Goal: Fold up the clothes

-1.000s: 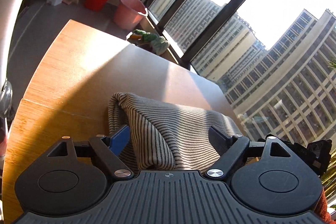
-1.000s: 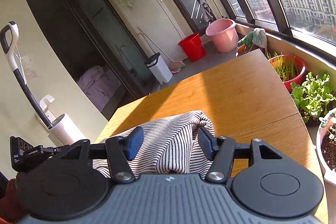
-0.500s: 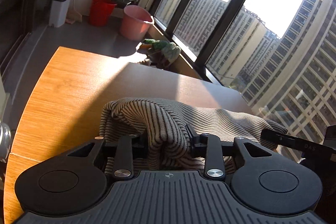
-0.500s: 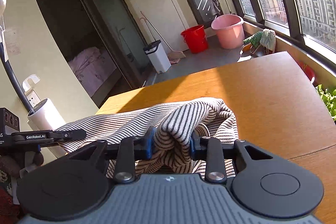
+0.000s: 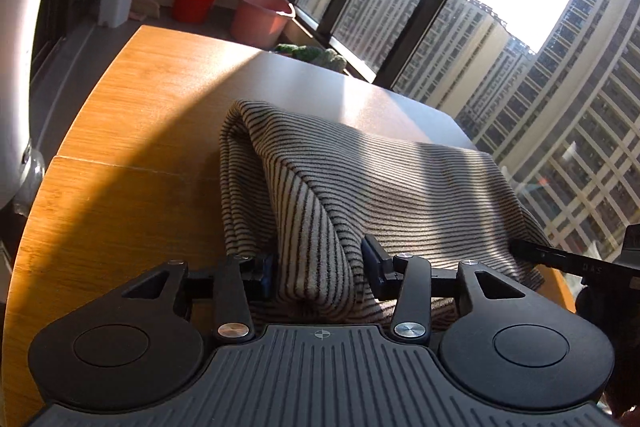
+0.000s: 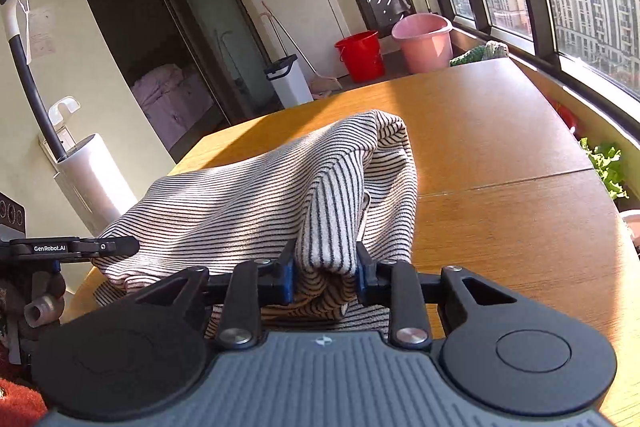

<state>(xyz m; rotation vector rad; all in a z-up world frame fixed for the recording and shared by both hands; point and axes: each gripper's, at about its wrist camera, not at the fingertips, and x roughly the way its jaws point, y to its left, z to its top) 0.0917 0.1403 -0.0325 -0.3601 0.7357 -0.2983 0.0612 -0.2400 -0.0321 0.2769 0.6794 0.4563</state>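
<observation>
While the striped garment (image 5: 360, 179) drapes over the table (image 5: 120, 147), each tool pinches a fold

Home balcony – buckets (image 6: 422, 43), mop, bedroom doorway.

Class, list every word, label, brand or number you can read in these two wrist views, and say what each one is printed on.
"GenRobot.AI": white lettering on the black finger of the left gripper, at the left edge of the right wrist view.
"DAS": faint lettering on the right gripper, at the right edge of the left wrist view; barely legible.
Paper sheet on the wall: print too small to read.
</observation>
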